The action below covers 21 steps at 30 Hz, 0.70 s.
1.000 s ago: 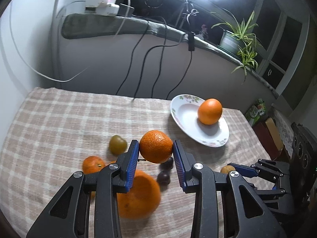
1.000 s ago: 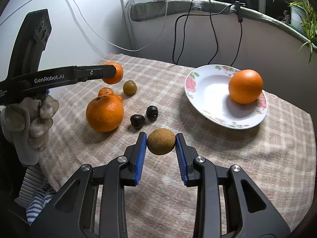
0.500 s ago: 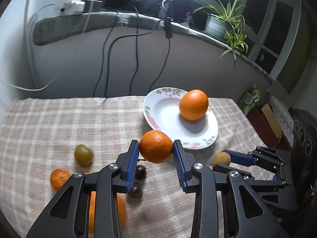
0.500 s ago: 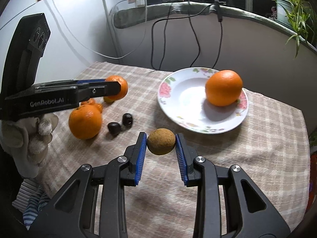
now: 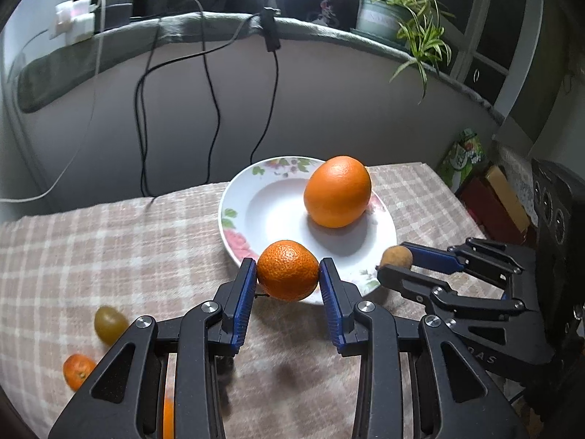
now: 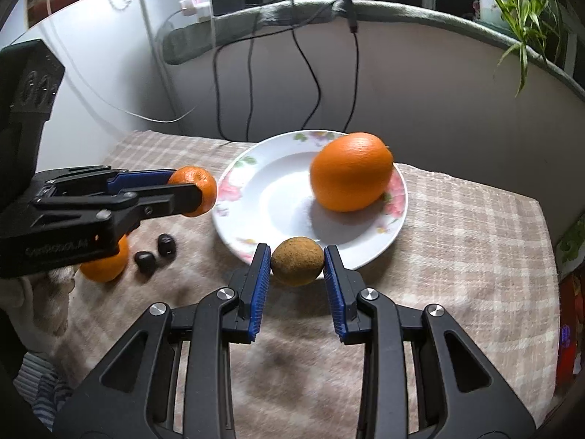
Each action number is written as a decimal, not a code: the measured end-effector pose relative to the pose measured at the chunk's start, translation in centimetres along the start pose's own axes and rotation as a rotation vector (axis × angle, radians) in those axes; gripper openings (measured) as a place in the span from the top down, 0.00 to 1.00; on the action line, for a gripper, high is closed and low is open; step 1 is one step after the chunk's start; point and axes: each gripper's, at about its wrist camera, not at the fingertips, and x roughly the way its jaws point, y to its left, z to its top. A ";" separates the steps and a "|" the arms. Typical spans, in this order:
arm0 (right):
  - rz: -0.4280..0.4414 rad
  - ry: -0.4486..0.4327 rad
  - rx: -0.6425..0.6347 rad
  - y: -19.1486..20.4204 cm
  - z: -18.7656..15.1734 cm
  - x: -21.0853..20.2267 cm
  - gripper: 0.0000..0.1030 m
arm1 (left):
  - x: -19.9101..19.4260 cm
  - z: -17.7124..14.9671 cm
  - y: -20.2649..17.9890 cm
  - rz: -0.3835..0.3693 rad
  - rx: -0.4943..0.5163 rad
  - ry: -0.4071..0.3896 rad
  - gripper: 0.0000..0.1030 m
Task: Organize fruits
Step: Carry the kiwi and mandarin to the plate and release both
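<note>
Mandarin (image 5: 288,270) and brown fruit (image 6: 297,261), perhaps a kiwi, clamped beside plate (image 5: 270,205)

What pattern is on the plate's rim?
Pink flowers with green leaves on the white plate; clearest in the right wrist view.

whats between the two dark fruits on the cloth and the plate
Right wrist view: only bare checked cloth between the two dark fruits and the plate; the left gripper with its mandarin hangs above.

Wall (image 5: 329,109): you face plain grey, black cables (image 5: 212,84) hanging down it.
Ledge (image 6: 420,12): a potted spider plant (image 5: 406,11) on your right.
Table: checked beige cloth (image 6: 468,241).
Window (image 5: 508,22): dark panes.
</note>
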 end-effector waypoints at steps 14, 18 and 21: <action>-0.011 0.030 0.007 -1.4 0.9 2.9 0.70 | 2.0 0.7 -0.3 0.014 0.020 0.031 0.67; -0.016 0.032 0.008 -1.5 1.0 3.2 0.70 | 2.2 0.8 -0.3 0.013 0.023 0.033 0.67; -0.017 0.027 0.005 -1.5 1.1 3.2 0.70 | 2.3 0.8 -0.3 0.015 0.021 0.035 0.67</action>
